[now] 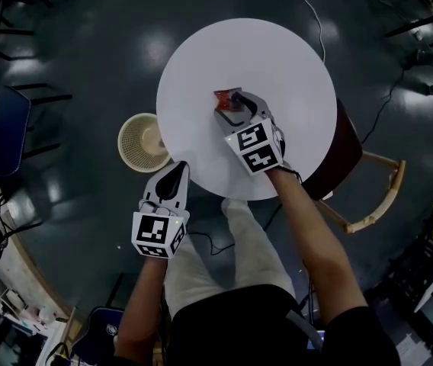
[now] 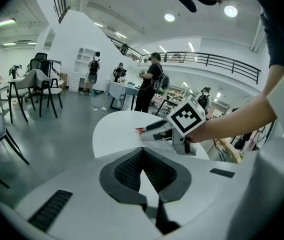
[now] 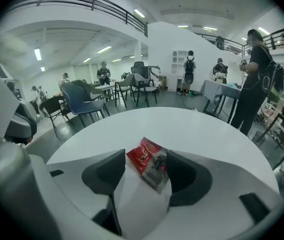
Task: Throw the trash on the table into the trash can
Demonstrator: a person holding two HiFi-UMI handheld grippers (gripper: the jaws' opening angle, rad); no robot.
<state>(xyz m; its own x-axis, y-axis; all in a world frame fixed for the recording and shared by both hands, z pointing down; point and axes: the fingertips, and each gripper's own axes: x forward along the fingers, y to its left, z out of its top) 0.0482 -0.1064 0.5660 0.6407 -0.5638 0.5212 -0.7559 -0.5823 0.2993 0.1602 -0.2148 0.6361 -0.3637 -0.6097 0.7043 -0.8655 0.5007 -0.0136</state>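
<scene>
Left gripper (image 1: 177, 168): positioned at the near-left edge of the round white table (image 1: 277, 67), tips just over the rim. In the left gripper view its dark pads (image 2: 127, 170) meet at the tips. The jaws are closed and hold nothing.

Right gripper (image 1: 230, 107): extended over the tabletop from the near edge and pitched downward. The jaws are spread wide apart. A red snack wrapper (image 3: 147, 161) lies on the tabletop in the gap between them, close to the pad on the right of the right gripper view. Neither pad presses on it, and nothing is gripped.

Wrapper location: near the centre of the tabletop.

Trash can (image 1: 127, 132): a pale woven basket on the floor, just beside the table's left edge.

Wooden chair (image 1: 373, 218): tucked against the table's right edge.
</scene>
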